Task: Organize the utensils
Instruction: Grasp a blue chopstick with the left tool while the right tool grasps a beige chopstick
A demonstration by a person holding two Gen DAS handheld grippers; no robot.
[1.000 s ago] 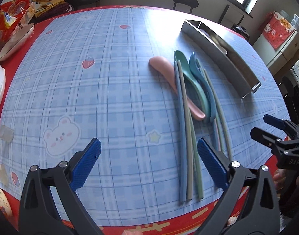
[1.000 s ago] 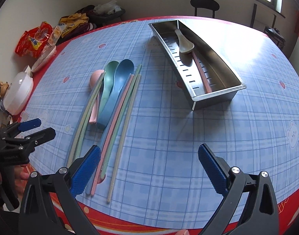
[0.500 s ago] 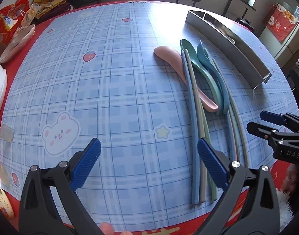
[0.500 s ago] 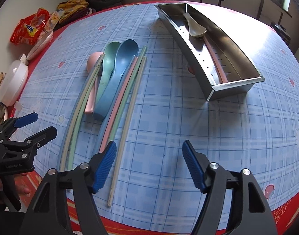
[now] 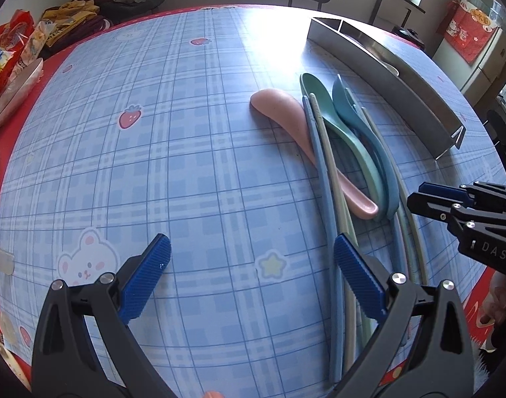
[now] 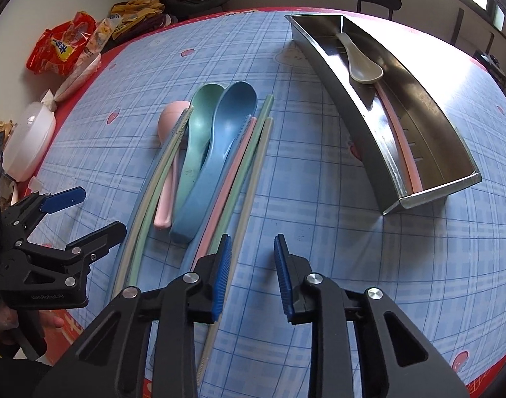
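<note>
Closing on nothing, ribbed blue jaws of right gripper (image 6: 251, 277); left gripper (image 5: 251, 280) agape. Smooth pastel plastic spoons and chopsticks (image 6: 216, 152) beside perforated steel tray (image 6: 428, 132). Legible: "DAS", "GenRobot.AI".

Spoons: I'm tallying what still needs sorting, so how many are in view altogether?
4. Three lie side by side on the tablecloth: the pink spoon, the green spoon and the blue spoon. The beige spoon already lies in the steel tray. None looks hidden.
</note>
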